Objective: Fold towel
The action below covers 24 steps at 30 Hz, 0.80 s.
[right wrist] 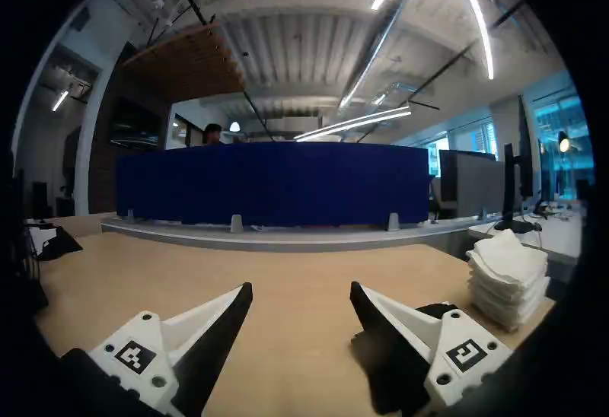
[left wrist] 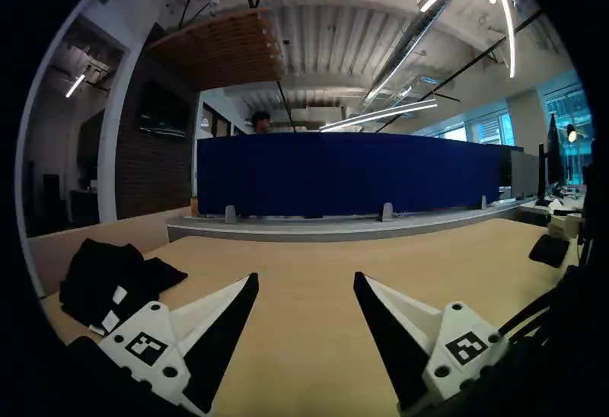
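Observation:
A crumpled black towel with small white tags lies on the wooden table, to the left of my left gripper. That gripper is open and holds nothing. In the right gripper view, my right gripper hovers open over the table, nothing between its fingers. A stack of folded white towels stands at the table's right edge. A dark piece of cloth peeks out just behind the right finger; most of it is hidden.
A blue partition on a grey rail closes off the far side of the table. A black object lies near the right edge, with monitors on the desk beyond. Another dark item sits far left.

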Each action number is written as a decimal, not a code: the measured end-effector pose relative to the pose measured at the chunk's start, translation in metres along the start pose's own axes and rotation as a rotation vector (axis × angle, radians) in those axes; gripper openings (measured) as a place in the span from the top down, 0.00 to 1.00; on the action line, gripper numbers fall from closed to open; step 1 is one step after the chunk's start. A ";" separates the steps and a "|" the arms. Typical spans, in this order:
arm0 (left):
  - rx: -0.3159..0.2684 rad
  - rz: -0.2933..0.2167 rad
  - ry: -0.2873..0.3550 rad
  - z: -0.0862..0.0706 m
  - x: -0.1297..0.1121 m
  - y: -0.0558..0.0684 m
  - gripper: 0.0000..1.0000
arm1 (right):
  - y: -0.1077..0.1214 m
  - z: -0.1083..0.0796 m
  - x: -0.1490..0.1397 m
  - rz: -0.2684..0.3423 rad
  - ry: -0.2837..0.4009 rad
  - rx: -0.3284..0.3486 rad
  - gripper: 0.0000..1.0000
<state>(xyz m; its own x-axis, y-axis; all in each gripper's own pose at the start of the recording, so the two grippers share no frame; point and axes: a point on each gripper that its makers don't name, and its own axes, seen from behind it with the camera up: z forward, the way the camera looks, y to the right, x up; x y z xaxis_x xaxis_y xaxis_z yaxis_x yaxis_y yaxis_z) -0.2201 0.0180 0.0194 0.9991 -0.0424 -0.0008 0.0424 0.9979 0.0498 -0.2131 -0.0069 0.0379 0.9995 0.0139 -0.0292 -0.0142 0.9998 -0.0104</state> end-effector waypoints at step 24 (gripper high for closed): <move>0.000 -0.003 -0.001 0.000 0.000 -0.003 0.08 | 0.000 -0.001 -0.001 0.000 0.000 0.000 0.01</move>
<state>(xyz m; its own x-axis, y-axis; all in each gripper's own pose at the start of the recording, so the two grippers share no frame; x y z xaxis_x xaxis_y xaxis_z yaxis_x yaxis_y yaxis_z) -0.2203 0.0147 0.0189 0.9990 -0.0453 0.0000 0.0453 0.9977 0.0497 -0.2141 -0.0069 0.0373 0.9995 0.0140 -0.0293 -0.0143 0.9998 -0.0104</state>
